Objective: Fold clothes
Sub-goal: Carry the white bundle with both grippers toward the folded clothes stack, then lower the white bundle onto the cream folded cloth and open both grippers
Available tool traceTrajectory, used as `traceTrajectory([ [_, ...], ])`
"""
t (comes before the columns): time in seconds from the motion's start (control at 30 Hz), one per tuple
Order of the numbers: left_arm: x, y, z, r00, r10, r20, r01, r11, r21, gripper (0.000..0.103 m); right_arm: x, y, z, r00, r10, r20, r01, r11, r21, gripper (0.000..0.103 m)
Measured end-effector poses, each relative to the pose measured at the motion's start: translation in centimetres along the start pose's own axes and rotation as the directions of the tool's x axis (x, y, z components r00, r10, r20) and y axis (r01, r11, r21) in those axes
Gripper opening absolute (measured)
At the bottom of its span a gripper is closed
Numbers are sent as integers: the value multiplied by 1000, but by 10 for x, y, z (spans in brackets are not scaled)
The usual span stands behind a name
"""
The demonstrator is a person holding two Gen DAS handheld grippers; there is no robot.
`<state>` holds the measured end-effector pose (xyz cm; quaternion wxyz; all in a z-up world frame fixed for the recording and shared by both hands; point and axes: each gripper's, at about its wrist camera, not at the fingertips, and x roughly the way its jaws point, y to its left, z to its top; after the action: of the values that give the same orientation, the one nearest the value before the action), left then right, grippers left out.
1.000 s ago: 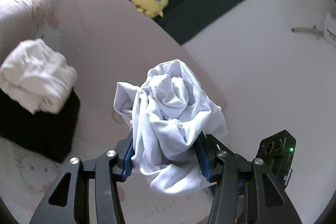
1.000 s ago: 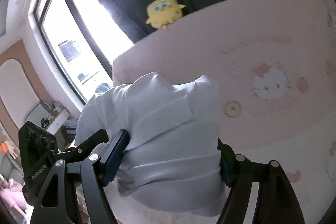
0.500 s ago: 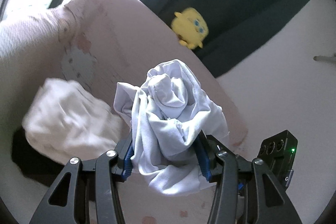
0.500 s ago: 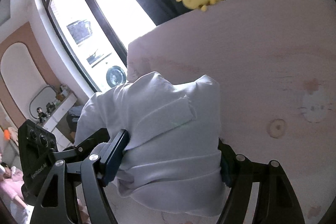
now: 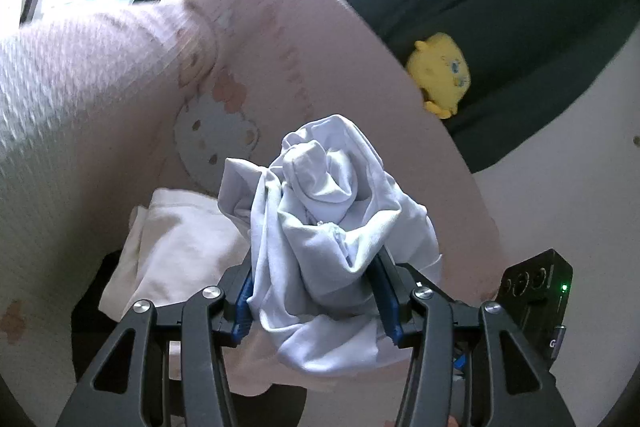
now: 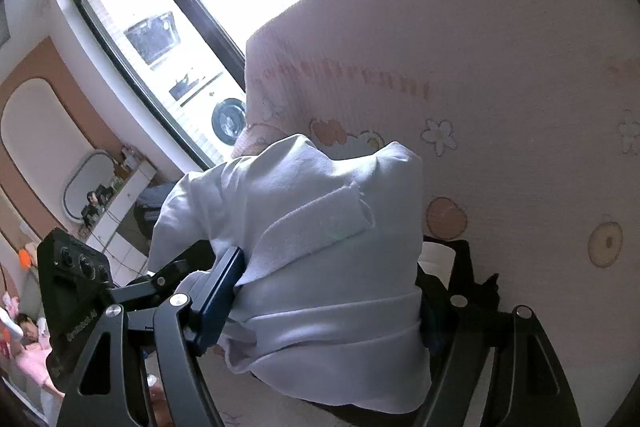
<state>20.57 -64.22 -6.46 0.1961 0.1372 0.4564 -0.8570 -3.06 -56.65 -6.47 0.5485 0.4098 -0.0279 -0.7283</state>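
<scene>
Both grippers are clamped on the same pale blue-white garment (image 5: 320, 227), and it hangs between them above the pink printed bedspread (image 5: 320, 47). The left gripper (image 5: 314, 301) has a scrunched wad of cloth squeezed between its blue pads, with folds bulging up and out past the fingertips. The right gripper (image 6: 328, 291) bites a flatter, layered section of the garment (image 6: 312, 247), jaws set wide around a thick bundle.

Below the left gripper sits a folded cream garment (image 5: 172, 247) on top of something black (image 5: 86, 327), which looks like the stack of finished pieces. A yellow plush toy (image 5: 440, 75) perches at the bed's far edge against the dark curtain (image 5: 500, 7).

The step in hand looks like carrying the bundle over to set it on that stack. To do it well, both grips need to stay firm and level with each other so the folds do not slip, then lower together squarely over the cream piece and let go only once the cloth rests.

As for orientation: the bundle is too bunched to read a clear front or collar. Its long axis seems to run from one gripper to the other, though neither view shows the whole span.
</scene>
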Motion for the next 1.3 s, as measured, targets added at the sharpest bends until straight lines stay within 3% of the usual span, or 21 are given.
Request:
traceTrajectory([
  [0.13,13,22,-9,999,32,-26,-32,999,6,48,23,-13,-7,998,-20,-58,21,1000,16,76],
  [0.2,12,25,-15,997,77,-10,-77,996,46,48,35,-20,-16,997,4,-81,-1,999,39,76],
  [0.3,9,28,-15,996,86,-8,-85,995,44,51,43,-26,-26,995,37,-90,-31,997,70,77],
  [0.43,2,27,-8,995,102,-5,-102,995,9,65,36,-21,-24,997,41,-70,-38,998,41,78],
  [0.53,-13,24,0,998,23,59,-21,999,-39,65,20,-21,-24,997,79,-25,-78,996,42,80],
  [0.67,-15,14,12,996,-74,39,76,995,-67,65,16,-12,-18,992,125,4,-125,992,28,78],
  [0.9,-21,8,18,998,-1,57,2,1000,-14,65,18,8,-10,988,153,11,-153,988,6,78],
  [0.93,-20,11,19,998,17,57,-17,1000,-15,65,24,9,-9,991,137,-3,-137,991,3,78],
  [1.0,-2,23,16,991,133,4,-133,991,0,65,39,4,-16,997,67,-43,-67,998,-1,78],
  [1.07,13,36,9,982,183,-48,-182,983,25,68,51,-4,-24,997,5,-76,-5,1000,0,78],
  [1.13,15,43,6,984,172,-43,-171,985,16,74,55,-12,-31,996,4,-85,-2,1000,25,78],
  [1.23,15,42,7,986,163,-44,-163,987,0,76,55,-18,-32,996,41,-75,-37,998,51,78],
  [1.3,11,33,12,984,169,-51,-168,986,10,76,49,-11,-27,998,22,-55,-20,999,25,80],
])
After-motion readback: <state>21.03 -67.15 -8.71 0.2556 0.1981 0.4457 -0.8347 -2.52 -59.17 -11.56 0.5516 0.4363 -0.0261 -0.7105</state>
